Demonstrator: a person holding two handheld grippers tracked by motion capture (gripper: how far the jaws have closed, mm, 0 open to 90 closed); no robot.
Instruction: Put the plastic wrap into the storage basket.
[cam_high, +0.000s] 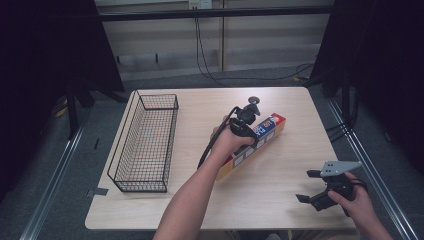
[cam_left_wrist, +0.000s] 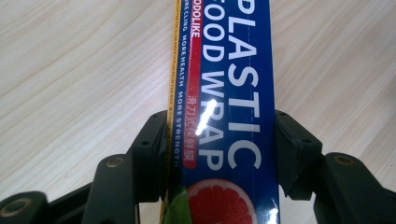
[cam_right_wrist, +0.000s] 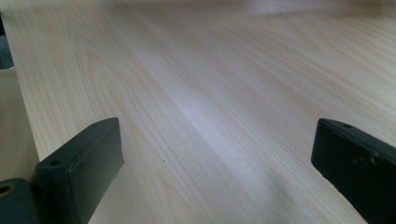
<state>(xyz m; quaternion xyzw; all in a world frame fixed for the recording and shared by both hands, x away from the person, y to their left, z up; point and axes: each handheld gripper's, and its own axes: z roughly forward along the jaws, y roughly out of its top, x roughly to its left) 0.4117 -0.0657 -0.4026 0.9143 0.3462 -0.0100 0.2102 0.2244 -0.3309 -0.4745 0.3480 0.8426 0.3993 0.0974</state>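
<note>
On the light wooden table (cam_high: 280, 190), a long plastic wrap box (cam_high: 270, 127) lies diagonally near the middle, to the right of an empty black wire basket (cam_high: 145, 142) standing near the left edge. The left gripper (cam_high: 250, 135) reaches down over the box; in the left gripper view its two black jaws press against both long sides of the box (cam_left_wrist: 224, 93), gripping it. The right gripper (cam_high: 312, 186) sits near the table's front right corner, well apart from the box, jaws spread wide over bare wood (cam_right_wrist: 210, 107).
</note>
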